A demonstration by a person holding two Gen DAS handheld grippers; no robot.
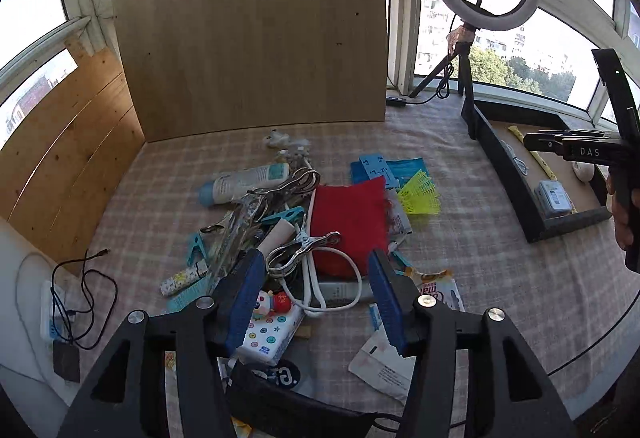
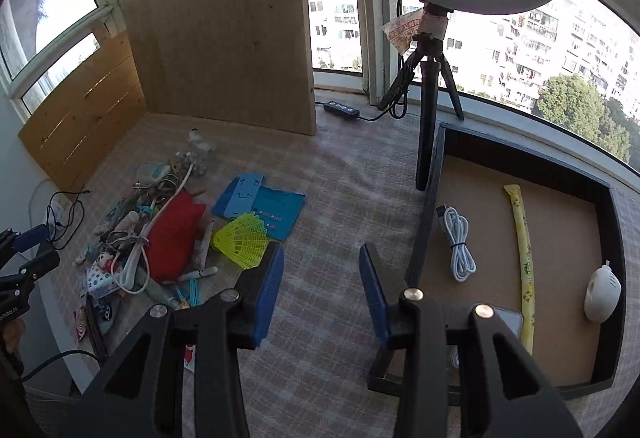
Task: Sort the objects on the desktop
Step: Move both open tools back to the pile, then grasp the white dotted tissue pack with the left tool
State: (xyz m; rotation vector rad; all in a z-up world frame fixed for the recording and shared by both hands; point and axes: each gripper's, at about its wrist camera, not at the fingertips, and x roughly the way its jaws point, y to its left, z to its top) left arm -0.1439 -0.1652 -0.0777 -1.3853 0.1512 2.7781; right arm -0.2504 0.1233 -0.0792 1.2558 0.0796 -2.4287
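A pile of small items lies on the checked tablecloth [image 1: 500, 278]: a red cloth [image 1: 348, 222], a metal clip [image 1: 300, 250], a white cable [image 1: 336, 294], a white-and-blue bottle [image 1: 248, 182] and a yellow shuttlecock [image 1: 420, 194]. My left gripper [image 1: 316, 278] is open just above the clip and cable, its blue pads [image 1: 248, 286] on either side. My right gripper [image 2: 320, 278] is open and empty over bare cloth, between the shuttlecock [image 2: 244, 240] and the black tray [image 2: 616, 238]. The tray holds a coiled white cable [image 2: 458, 242], a long yellow packet [image 2: 524, 258] and a white rounded object [image 2: 602, 292].
A wooden board [image 1: 248, 30] stands at the back. A ring light on a tripod [image 2: 430, 110] stands beside the tray's far left corner. Blue flat items [image 2: 260, 206] lie behind the shuttlecock. A power strip with a black cable [image 1: 52, 310] lies at the left edge.
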